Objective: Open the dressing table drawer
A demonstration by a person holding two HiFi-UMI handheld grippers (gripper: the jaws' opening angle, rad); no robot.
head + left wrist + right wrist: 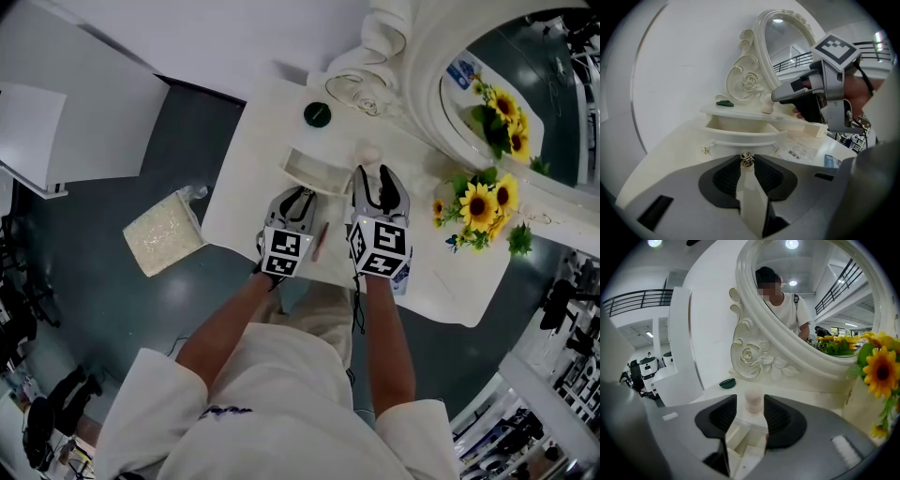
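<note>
- A green dish sits on the bench left of the mirror, out of the drawer's path.
- The drawer lies in front of the mirror's carved base, towards its left end. It stands pulled out with its inside showing, so the opening looks largely done.
- The left gripper, on the person's side of the mirror, has its fingers clamped on the drawer's small metal knob, the one purchase for pulling.
- The right gripper, nearer the mirror, holds its fingers apart above the open drawer. A pale rounded pot shows between them, apparently untouched, so this hand seems merely parked.
- Sunflowers stand below the mirror's right side, away from the drawer.
</note>
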